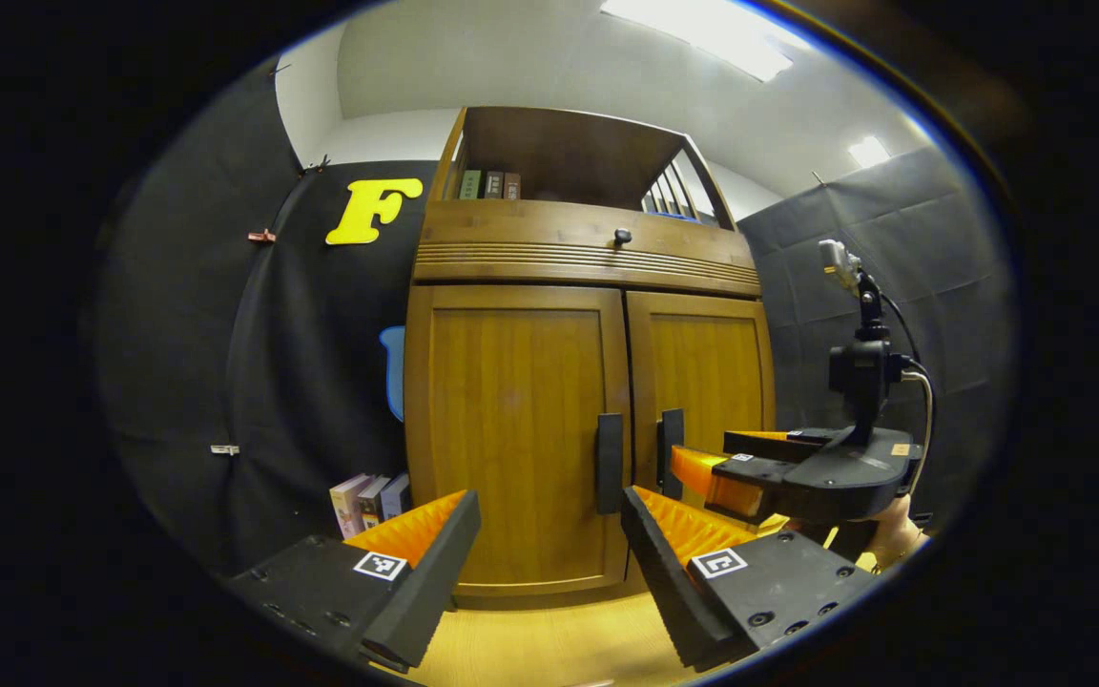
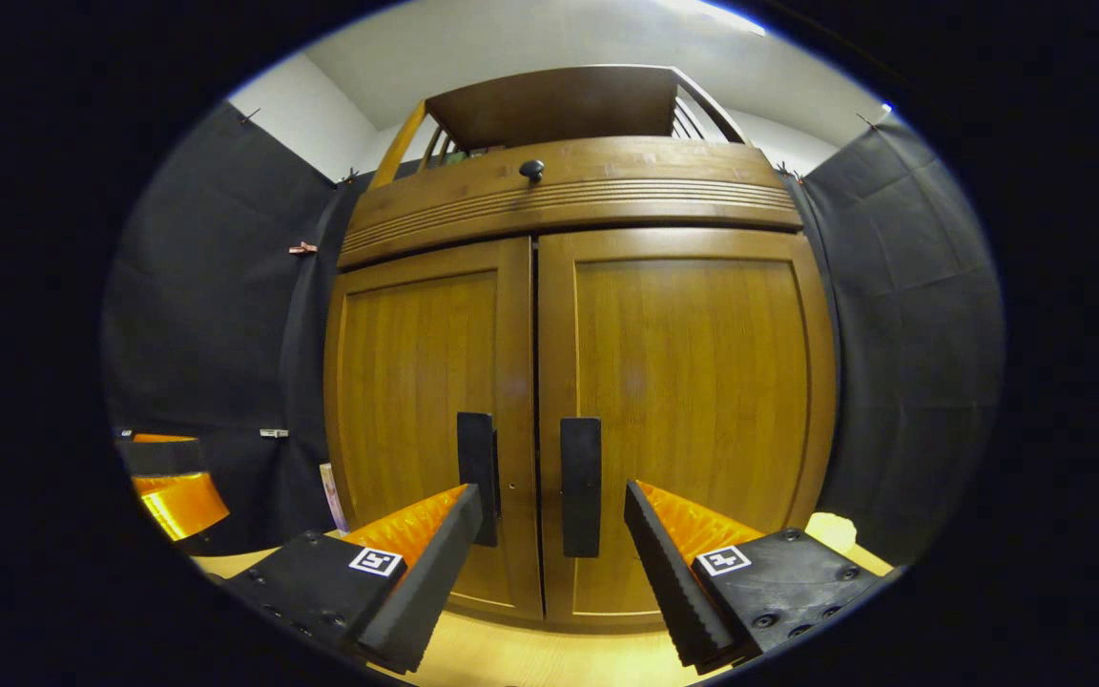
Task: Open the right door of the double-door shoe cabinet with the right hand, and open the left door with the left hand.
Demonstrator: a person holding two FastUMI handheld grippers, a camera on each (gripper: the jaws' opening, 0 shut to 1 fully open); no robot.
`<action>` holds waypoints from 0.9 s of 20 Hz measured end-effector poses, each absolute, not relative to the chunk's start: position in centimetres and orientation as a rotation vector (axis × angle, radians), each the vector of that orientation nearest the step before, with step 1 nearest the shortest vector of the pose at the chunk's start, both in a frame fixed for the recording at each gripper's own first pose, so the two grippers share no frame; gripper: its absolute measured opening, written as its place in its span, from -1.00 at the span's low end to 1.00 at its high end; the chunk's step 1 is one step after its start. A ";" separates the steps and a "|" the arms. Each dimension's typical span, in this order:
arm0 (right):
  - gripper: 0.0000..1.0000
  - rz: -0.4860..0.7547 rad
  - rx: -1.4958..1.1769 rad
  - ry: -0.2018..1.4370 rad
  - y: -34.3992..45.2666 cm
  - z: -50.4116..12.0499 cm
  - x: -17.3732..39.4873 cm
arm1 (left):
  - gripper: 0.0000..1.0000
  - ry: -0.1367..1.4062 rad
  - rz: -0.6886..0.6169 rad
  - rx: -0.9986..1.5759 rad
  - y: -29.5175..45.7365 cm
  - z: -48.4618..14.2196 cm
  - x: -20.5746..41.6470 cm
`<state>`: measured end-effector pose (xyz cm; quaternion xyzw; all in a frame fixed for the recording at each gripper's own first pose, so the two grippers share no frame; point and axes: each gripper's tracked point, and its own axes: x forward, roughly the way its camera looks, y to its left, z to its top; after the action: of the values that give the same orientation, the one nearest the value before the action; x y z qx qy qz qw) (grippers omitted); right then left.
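Currently I have both doors of the shoe cabinet closed, flush under its ribbed top rail. In the right gripper view, my right gripper is spread wide, nothing between its fingers. It sits low in front of the cabinet, and the right door handle stands upright in the gap between the two fingertips, farther off and not touched. The left door handle lies just behind the tip of that gripper's left finger; I cannot tell whether they touch.

In the left gripper view, my left gripper is likewise spread, holding nothing. It is low before the left door, with that door's handle visible between its fingertips, still apart from them. From this view the right gripper reaches toward the cabinet's right door, its fingertips close by that door's handle.

A small dark knob sits centred above the cabinet's rail. Some books stand on the floor beside the cabinet's left side.
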<state>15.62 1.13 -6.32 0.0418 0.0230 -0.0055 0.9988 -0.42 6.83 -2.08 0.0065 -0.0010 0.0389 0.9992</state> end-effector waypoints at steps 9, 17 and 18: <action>0.92 -0.089 0.055 0.061 -0.8 -9.6 21.2 | 0.85 0.025 0.124 0.000 10.5 -3.8 -1.0; 0.21 -0.108 0.024 0.081 -1.0 -11.6 23.9 | 0.85 0.061 0.161 -0.015 12.8 -5.2 -0.6; -0.08 -0.110 0.020 0.066 -0.9 -11.3 23.5 | 0.86 0.068 0.164 -0.018 13.0 -5.6 -0.6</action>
<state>23.52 -0.92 -11.33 0.0098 0.0329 -0.0548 0.9979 -0.59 13.01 -5.56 -0.0090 0.0341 0.0818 0.9960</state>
